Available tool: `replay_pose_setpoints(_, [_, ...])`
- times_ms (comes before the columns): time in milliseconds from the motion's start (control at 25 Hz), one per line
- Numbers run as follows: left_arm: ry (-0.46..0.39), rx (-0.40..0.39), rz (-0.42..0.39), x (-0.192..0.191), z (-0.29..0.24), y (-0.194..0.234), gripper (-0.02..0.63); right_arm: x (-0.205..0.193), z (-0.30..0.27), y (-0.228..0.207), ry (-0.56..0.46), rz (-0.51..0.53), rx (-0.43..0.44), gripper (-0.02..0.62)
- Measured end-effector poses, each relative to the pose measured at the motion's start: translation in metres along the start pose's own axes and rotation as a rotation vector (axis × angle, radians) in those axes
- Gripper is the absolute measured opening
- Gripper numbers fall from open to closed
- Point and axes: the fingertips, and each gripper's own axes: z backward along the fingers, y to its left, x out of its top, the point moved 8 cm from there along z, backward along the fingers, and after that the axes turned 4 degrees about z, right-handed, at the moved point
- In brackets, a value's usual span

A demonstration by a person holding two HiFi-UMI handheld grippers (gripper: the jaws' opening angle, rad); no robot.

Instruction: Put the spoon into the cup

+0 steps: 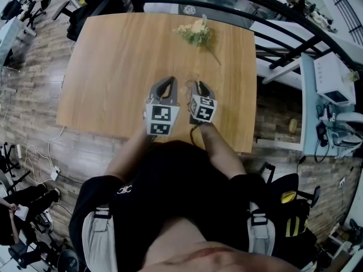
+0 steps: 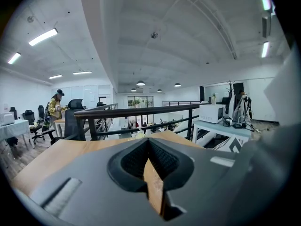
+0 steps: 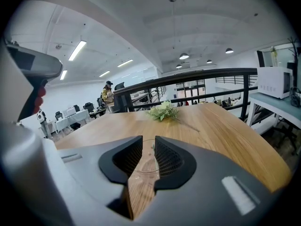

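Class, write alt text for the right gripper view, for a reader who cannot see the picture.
The right gripper has its dark jaws slightly apart just above a wooden table, and the rim of a clear cup shows in the gap between them. Farther back on the table lies a sprig of pale flowers, with a black railing and an open office beyond.

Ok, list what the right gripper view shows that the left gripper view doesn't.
Only the right gripper view: a clear cup, seen through the gap between the right gripper's parted fingers.
Only the left gripper view: the left gripper's fingers closed tip to tip, with nothing between them.
Both: the wooden table, the black railing, a white microwave and a person in yellow far back. The flower sprig is plain in the right gripper view and at most a pale speck in the left.
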Motion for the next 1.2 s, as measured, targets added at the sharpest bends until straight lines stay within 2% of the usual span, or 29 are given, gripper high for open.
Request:
replay_pose_setpoints(360, [0.004,-0.024,-0.005,-0.002,-0.001,-0.004,0.012,-0.003,0.005,-0.011,-0.008,-0.088,0.017,0.137])
replay_pose_setpoints(760, [0.001,-0.031,-0.007,-0.002,-0.003,-0.008,0.012,-0.008,0.008,-0.018,0.008,-0.083,-0.006,0.164])
replay_pose_setpoints(960, [-0.020,-0.017,-0.003,0.001,-0.003,-0.005,0.012,-0.001,0.016,-0.022,-0.046,-0.062,-0.064,0.138])
replay_pose_setpoints(1040, [-0.024,-0.015,0.001,0.001,-0.003,-0.004,0.012,0.004,0.021,-0.022,-0.079,-0.043,-0.084,0.096])
replay_pose_setpoints(1120, [-0.029,-0.012,0.005,0.001,-0.004,-0.003,0.012,0.010,0.025,-0.021,-0.111,-0.022,-0.090,0.015])
replay_pose_setpoints(1200, [-0.036,-0.011,0.012,0.003,-0.004,-0.002,0.012,0.016,0.029,-0.019,-0.140,-0.014,-0.077,0.005])
